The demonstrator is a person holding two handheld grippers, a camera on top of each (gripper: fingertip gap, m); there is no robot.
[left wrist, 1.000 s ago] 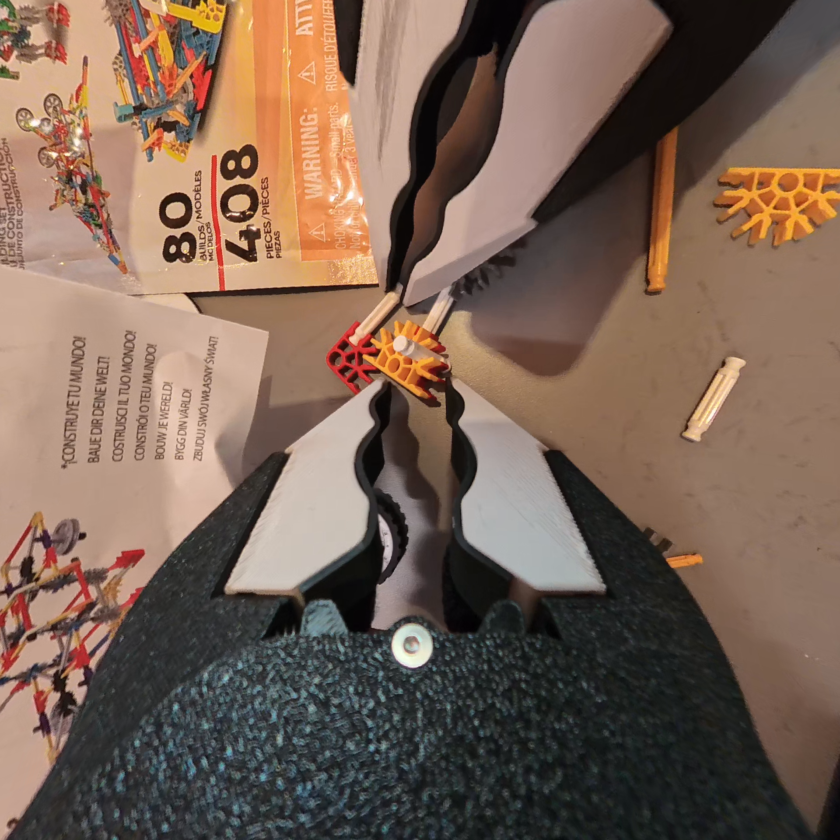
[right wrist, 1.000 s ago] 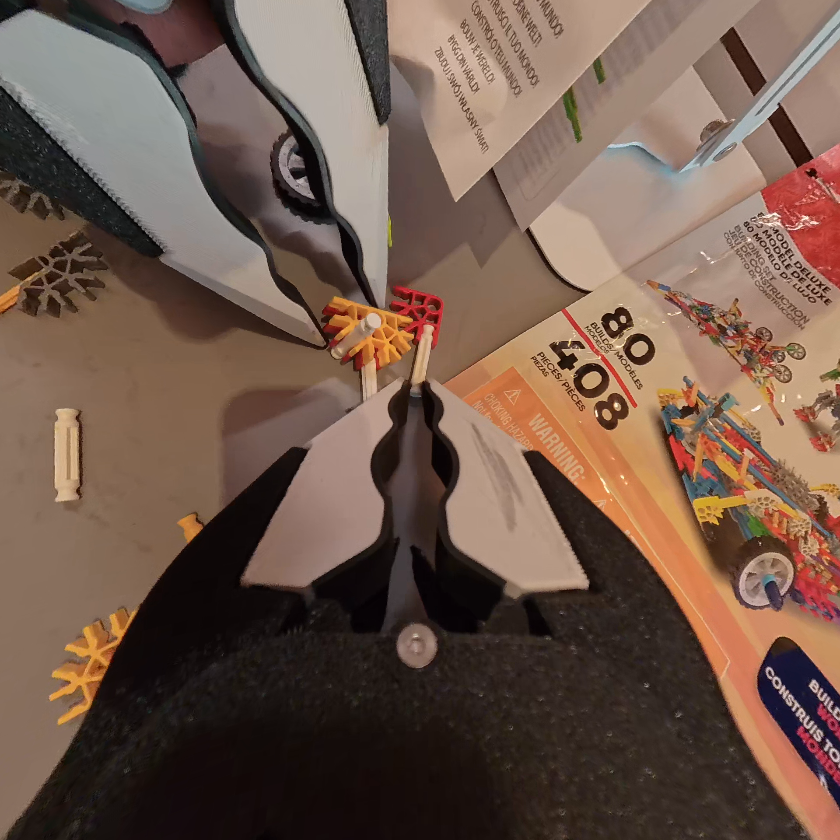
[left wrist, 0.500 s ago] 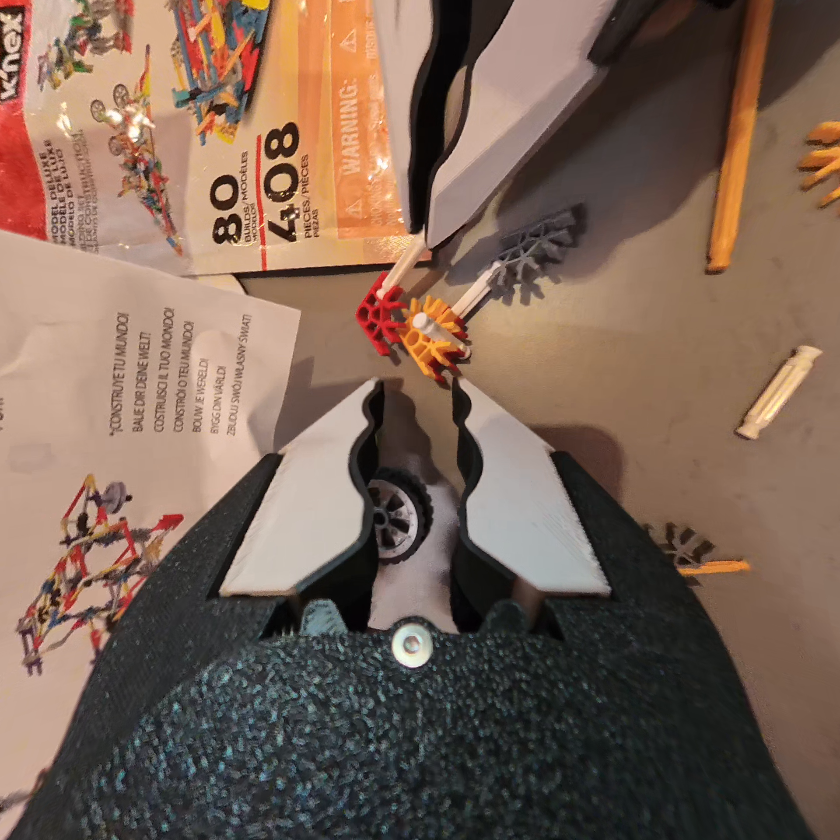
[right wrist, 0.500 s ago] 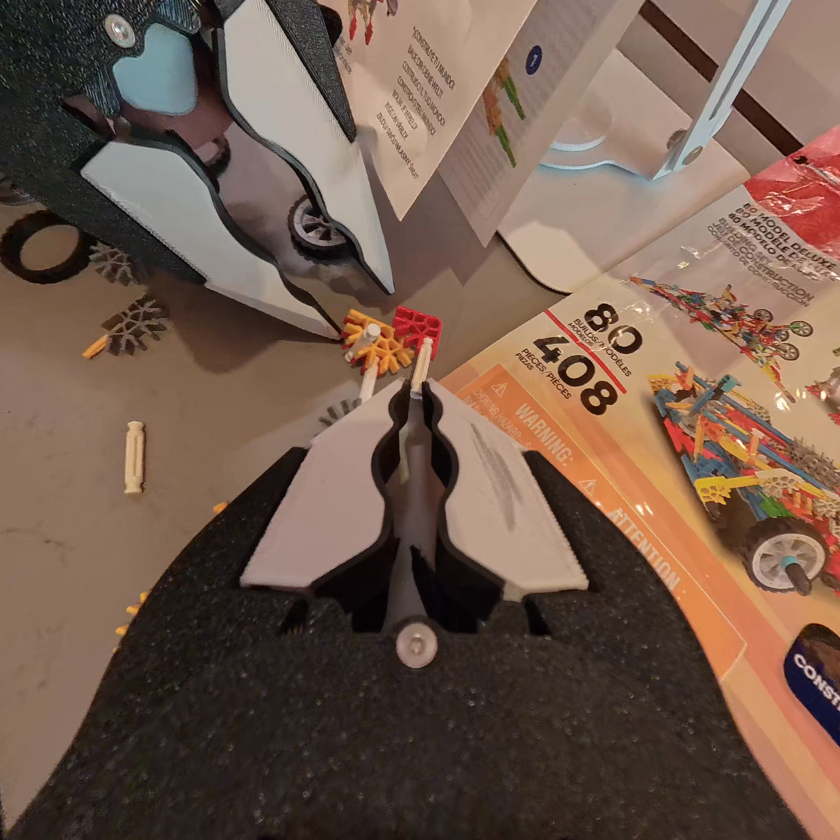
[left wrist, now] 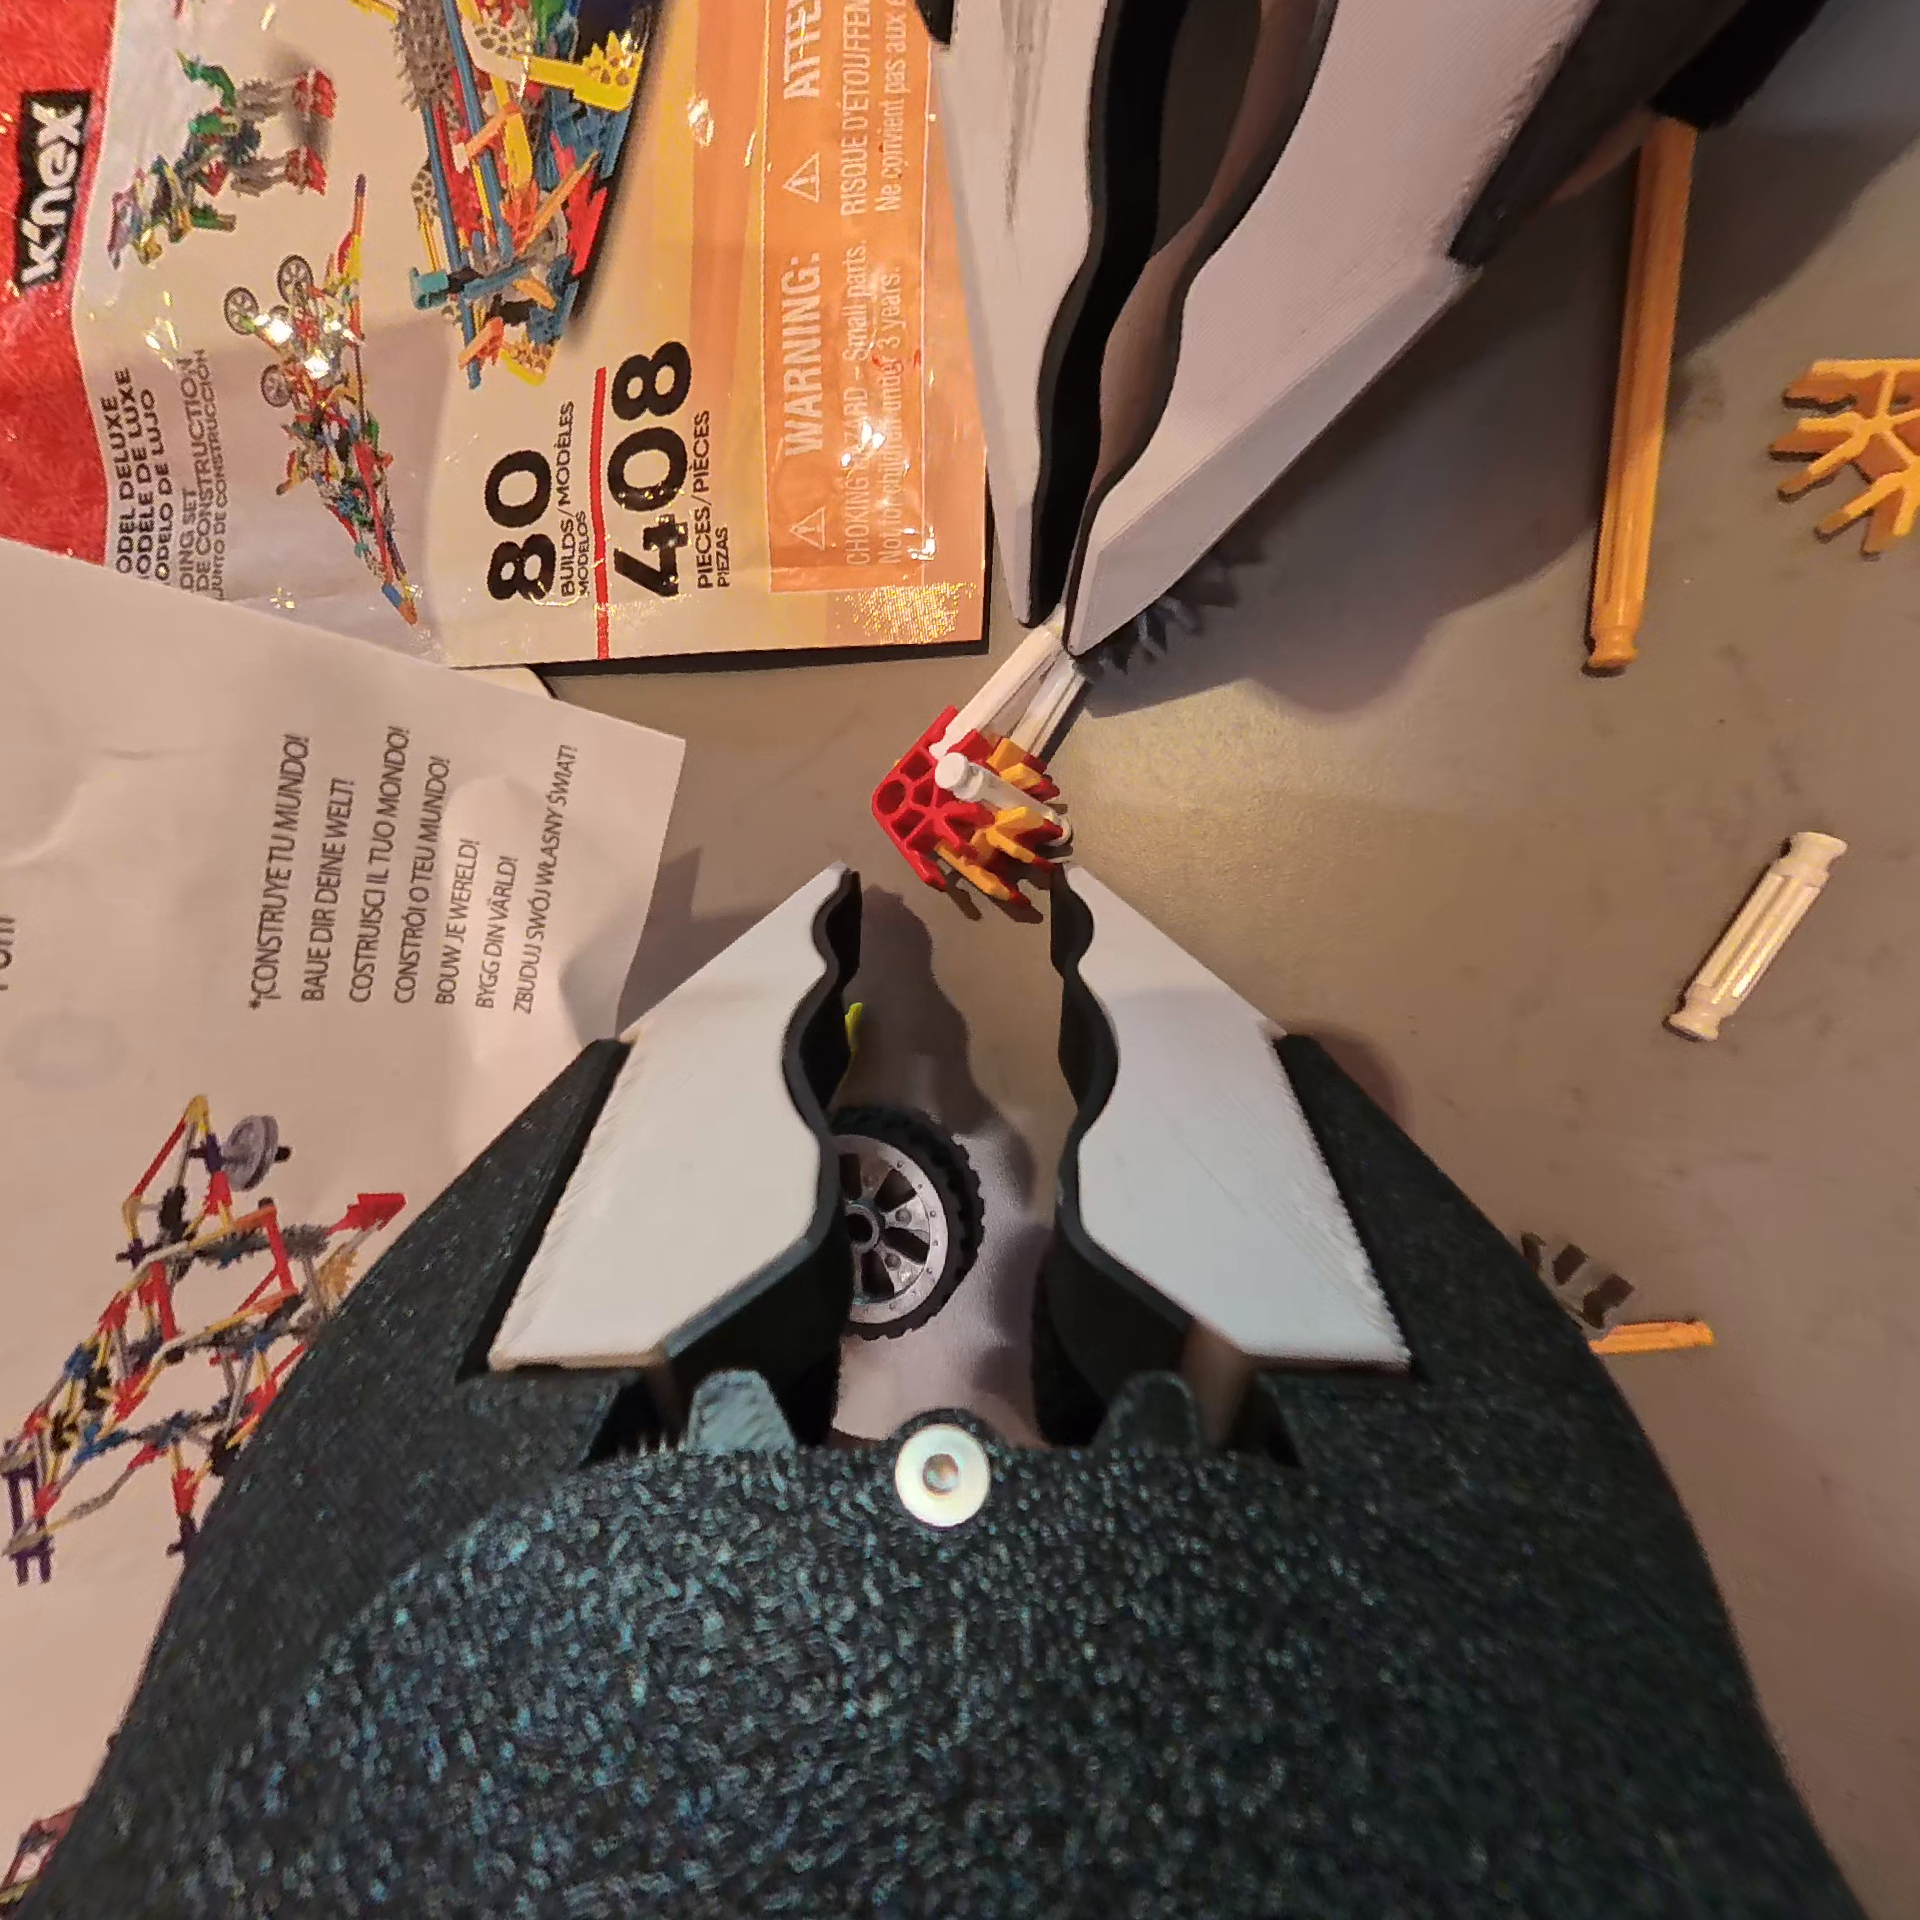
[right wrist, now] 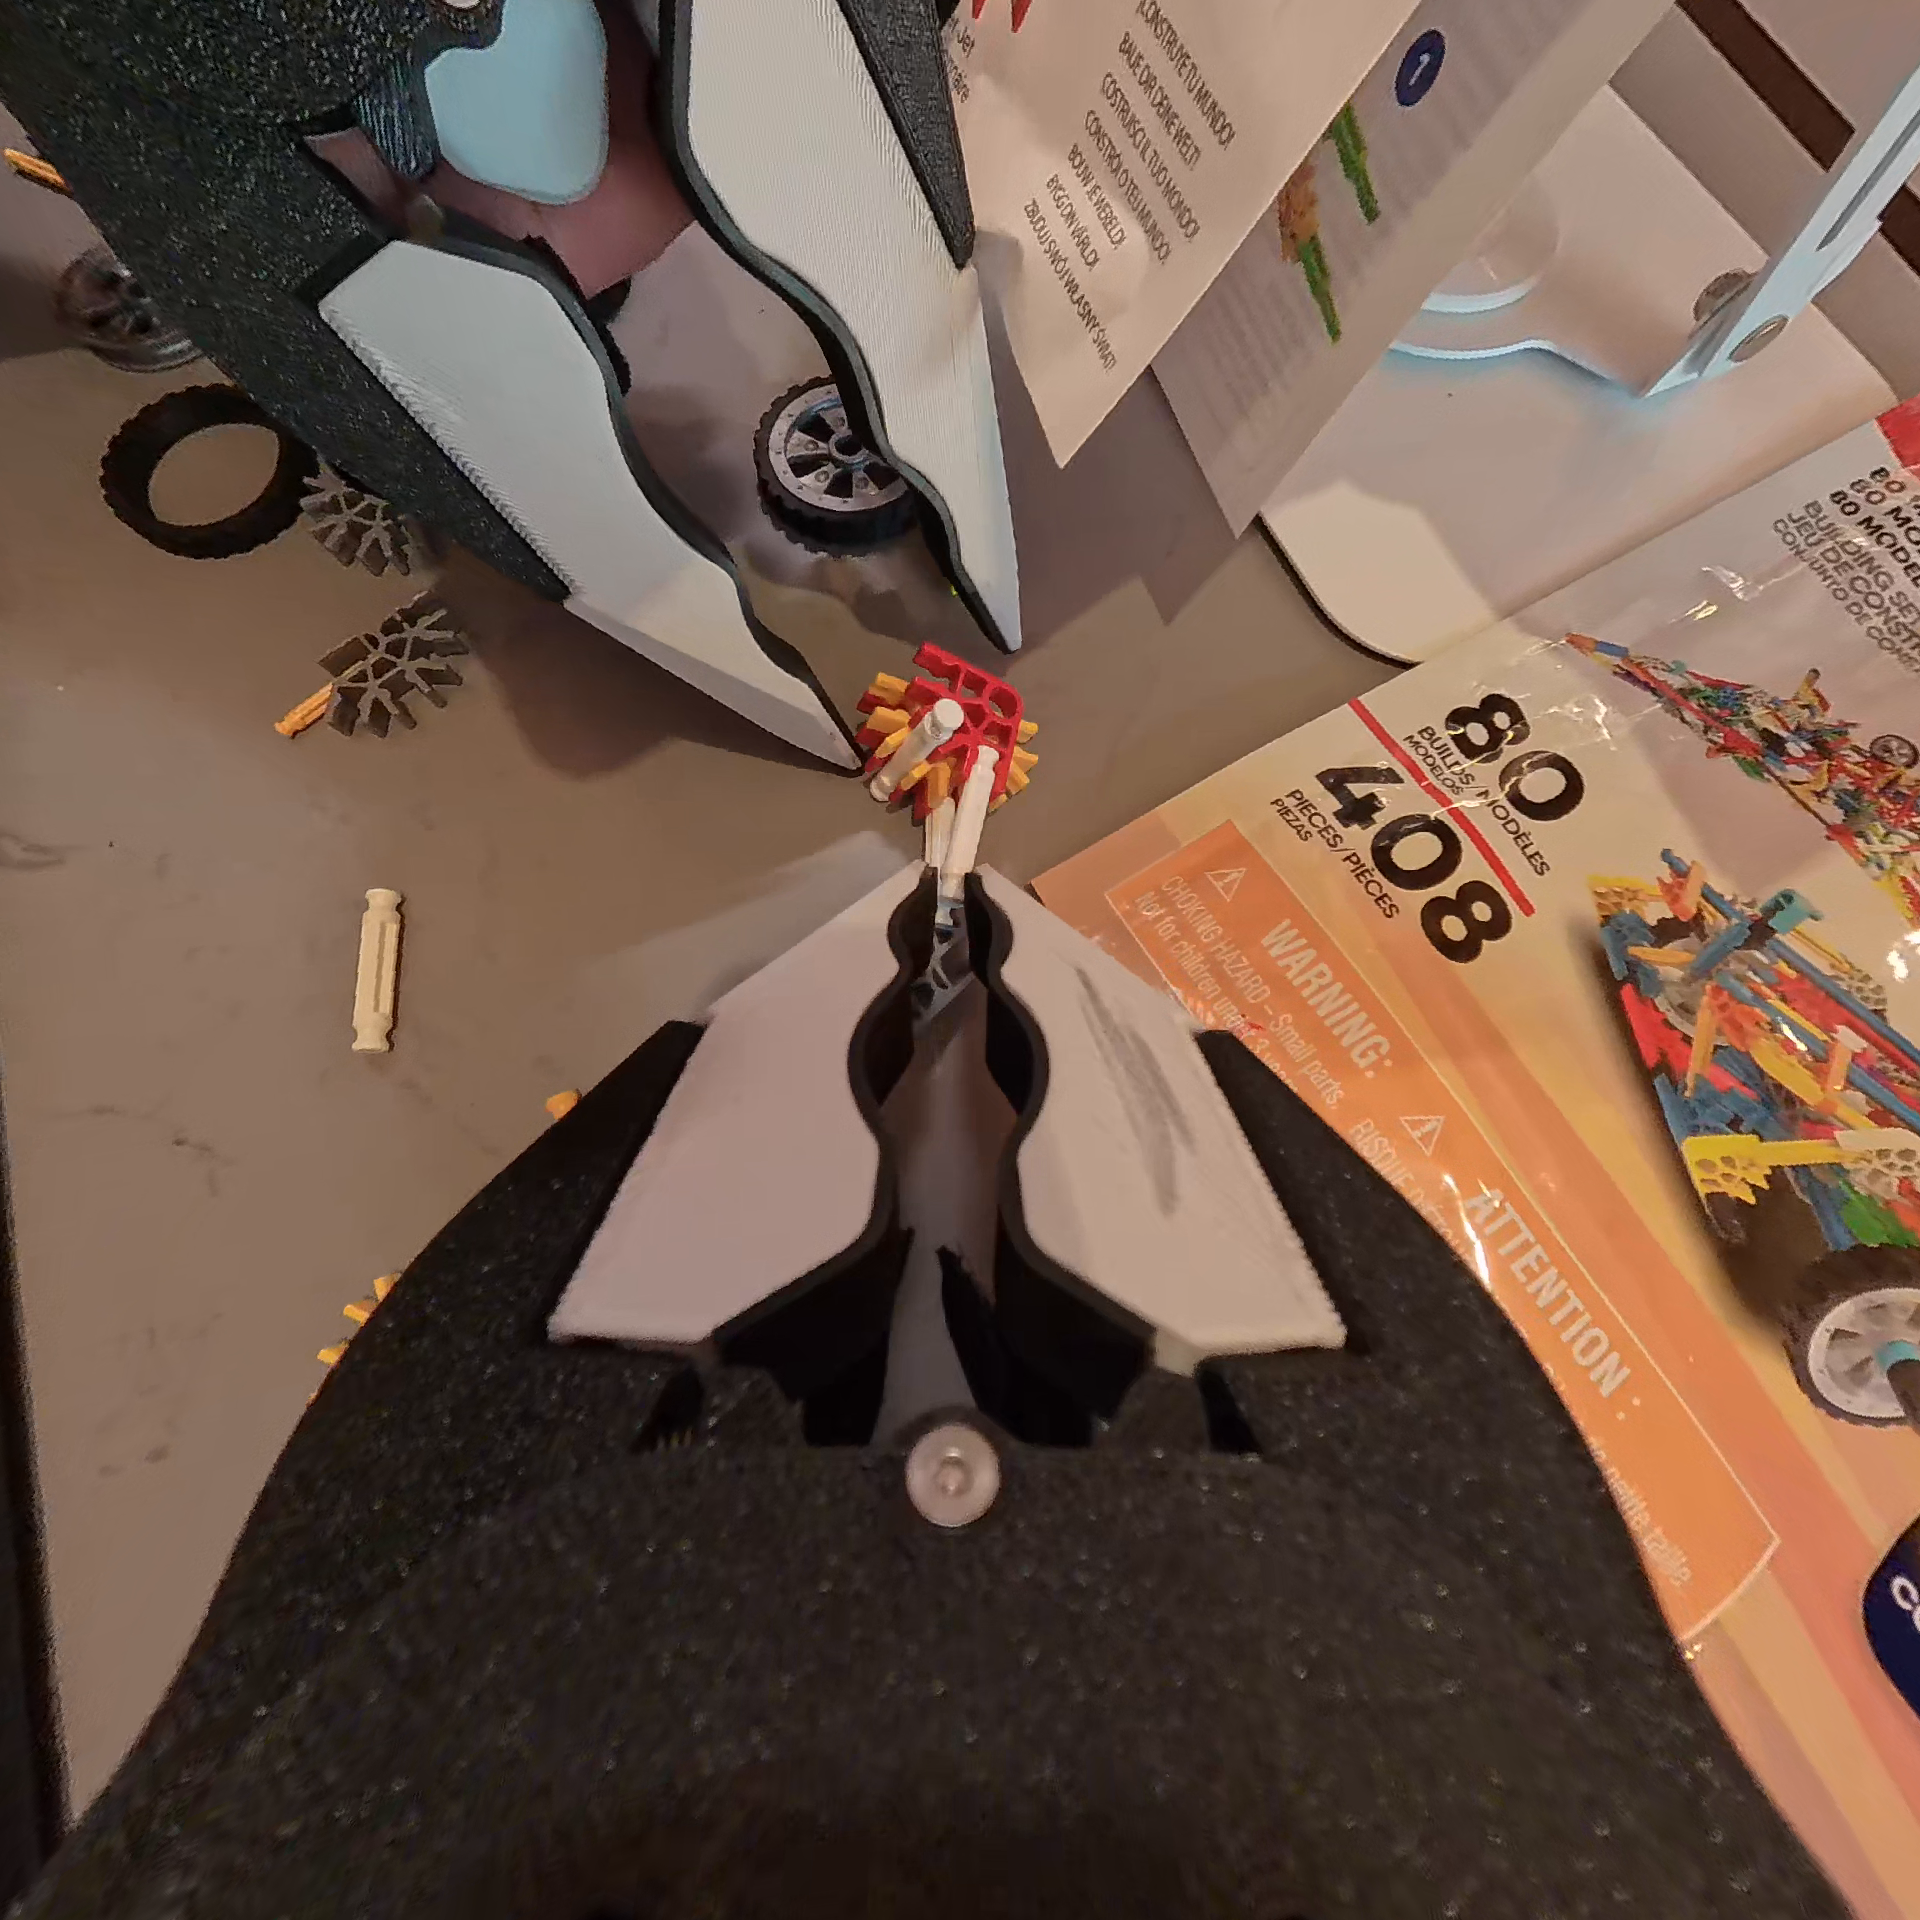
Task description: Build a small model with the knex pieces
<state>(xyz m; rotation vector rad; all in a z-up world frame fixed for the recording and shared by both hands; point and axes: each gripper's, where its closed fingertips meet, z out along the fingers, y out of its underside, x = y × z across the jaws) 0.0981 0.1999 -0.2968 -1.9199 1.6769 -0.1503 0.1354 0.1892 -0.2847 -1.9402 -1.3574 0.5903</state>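
Right gripper (right wrist: 943, 883): fingers clamped on white rods of red-yellow assembly (right wrist: 951, 743), frame centre, just beyond tips. Left gripper (left wrist: 956, 894): fingers apart, one tip touching assembly. Wheel (left wrist: 904, 1226) on worktop (left wrist: 1455, 831) between left fingers.

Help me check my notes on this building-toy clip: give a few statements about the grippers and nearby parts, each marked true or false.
1. The right gripper is shut on the white rods of the red and yellow connector piece. True.
2. The left gripper is shut on that piece. False: it is open; one fingertip is at its edge.
3. A small wheel lies below the left gripper. True.
4. The loose white rod lies on the printed bag. False: it lies on the bare table.
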